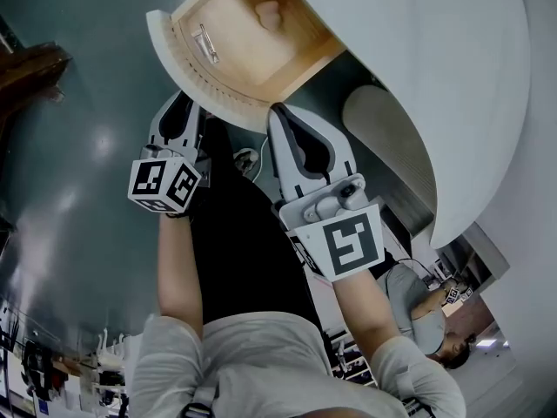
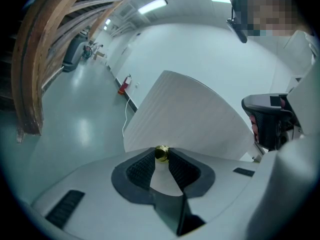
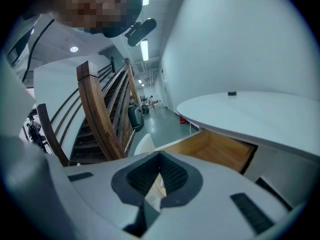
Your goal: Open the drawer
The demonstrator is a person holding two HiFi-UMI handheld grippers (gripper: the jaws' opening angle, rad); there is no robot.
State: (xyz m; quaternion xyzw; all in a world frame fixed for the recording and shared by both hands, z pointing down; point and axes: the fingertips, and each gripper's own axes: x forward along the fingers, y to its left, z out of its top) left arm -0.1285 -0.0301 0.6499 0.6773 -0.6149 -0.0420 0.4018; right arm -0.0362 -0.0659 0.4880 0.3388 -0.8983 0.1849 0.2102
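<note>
I have both grippers up at the front of the drawer [image 1: 257, 59], which stands pulled well out from under the left edge of the white counter [image 1: 418, 59], its bare wooden floor showing. A small metal piece [image 1: 204, 42] that I cannot identify lies inside, close behind the curved white drawer front [image 1: 218, 103].

My left gripper [image 1: 185, 97] reaches forward and slightly downward with its tips against that front. In the left gripper view, its two dark pads are pinching the small brass knob [image 2: 161, 153] right at their tips, with the ribbed white panel rising behind it. The left forearm [image 1: 178, 268] runs nearly straight back from it, and the marker cube [image 1: 164, 184] faces the head camera.

My right gripper [image 1: 280, 111] sits just beside the left one, pointing the same way and also angled a little down, its tip at the lower edge of the drawer front near the corner under the counter. Its jaws are pressed together at the tips with nothing between them. Past them, the right gripper view shows the open wooden drawer and a wooden staircase [image 3: 100, 114]. The right forearm [image 1: 365, 307] angles back towards my body.
</note>
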